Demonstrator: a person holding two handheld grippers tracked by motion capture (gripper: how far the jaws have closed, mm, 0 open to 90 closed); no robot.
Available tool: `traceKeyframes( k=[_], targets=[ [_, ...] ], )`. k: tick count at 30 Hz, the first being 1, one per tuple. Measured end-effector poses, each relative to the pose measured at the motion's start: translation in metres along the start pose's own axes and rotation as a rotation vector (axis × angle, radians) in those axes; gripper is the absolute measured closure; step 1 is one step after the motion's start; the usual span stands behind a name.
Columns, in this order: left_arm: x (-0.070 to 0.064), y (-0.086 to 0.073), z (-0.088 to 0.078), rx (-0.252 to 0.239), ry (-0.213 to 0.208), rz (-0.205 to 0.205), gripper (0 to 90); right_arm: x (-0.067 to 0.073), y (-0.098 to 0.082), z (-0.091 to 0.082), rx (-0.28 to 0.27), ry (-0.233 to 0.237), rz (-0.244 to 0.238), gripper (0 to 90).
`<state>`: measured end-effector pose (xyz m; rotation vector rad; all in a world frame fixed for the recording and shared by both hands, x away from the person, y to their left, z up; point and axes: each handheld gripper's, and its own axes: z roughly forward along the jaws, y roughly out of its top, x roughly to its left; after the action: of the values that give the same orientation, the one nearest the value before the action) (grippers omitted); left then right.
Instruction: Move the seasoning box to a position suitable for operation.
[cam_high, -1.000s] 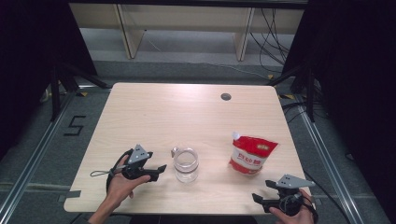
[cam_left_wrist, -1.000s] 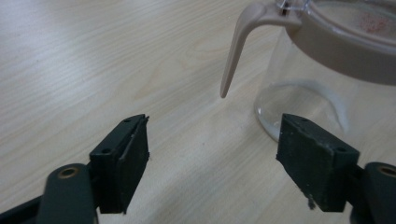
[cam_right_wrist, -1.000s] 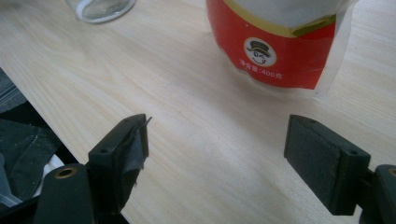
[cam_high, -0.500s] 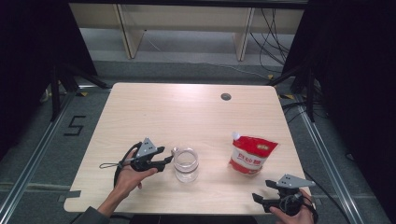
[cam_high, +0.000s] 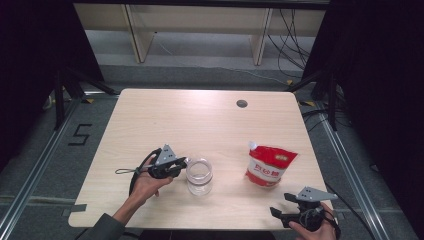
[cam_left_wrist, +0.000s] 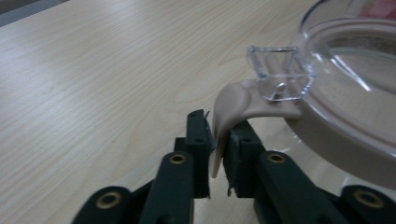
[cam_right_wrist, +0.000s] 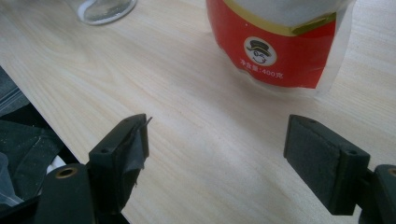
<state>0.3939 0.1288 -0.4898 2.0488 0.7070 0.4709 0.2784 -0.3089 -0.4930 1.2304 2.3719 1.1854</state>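
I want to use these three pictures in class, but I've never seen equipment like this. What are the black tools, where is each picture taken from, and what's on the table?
A person holds a two-jaw hand tool in each hand. One camera looks down from above; one rides on each tool.

On the wooden table stand a clear jar and a red and white pouch.

The left gripper has its jaws closed on a beige tab at the jar's rim. The right gripper is open, holding nothing, near the pouch.

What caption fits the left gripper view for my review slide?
Left gripper fingers pinching the beige tab on the clear jar, above the wooden table.
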Motion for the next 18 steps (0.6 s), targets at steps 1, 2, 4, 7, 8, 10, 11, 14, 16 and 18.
traceKeyframes(
  k=[1,2,4,7,8,10,11,14,16,18],
  targets=[
    [-0.002,0.0,0.001,-0.003,0.0,-0.015,84.7,0.0,0.0,0.0,0.0,0.0,0.0,23.0],
    [-0.001,0.001,0.0,-0.002,0.003,-0.009,84.9,0.0,0.0,0.0,-0.002,0.001,0.004,23.0],
    [-0.001,0.0,0.0,-0.005,0.006,-0.004,85.1,0.0,0.0,0.0,-0.004,0.001,0.004,23.1],
    [-0.004,-0.001,-0.002,0.004,0.015,-0.028,85.2,0.0,0.0,0.0,-0.001,0.003,0.008,23.0],
    [-0.004,-0.001,-0.004,0.017,0.025,-0.012,85.2,-0.002,0.0,0.0,-0.004,0.001,-0.006,23.0],
    [-0.007,-0.002,-0.005,0.007,0.031,-0.04,85.0,-0.002,0.0,-0.001,0.004,0.001,0.0,23.1],
    [-0.007,-0.002,-0.007,0.015,0.035,-0.031,84.8,0.0,0.0,-0.001,0.003,0.001,0.023,23.0],
    [-0.009,-0.004,-0.012,0.028,0.044,-0.024,84.2,-0.001,0.0,-0.001,-0.007,0.002,0.013,23.0],
    [-0.013,-0.006,-0.015,0.023,0.053,-0.048,83.7,-0.001,0.0,-0.001,-0.004,0.003,0.015,23.0],
    [-0.016,-0.008,-0.018,0.017,0.052,-0.072,83.2,0.0,0.0,-0.001,-0.001,0.003,0.016,23.1]
  ],
)
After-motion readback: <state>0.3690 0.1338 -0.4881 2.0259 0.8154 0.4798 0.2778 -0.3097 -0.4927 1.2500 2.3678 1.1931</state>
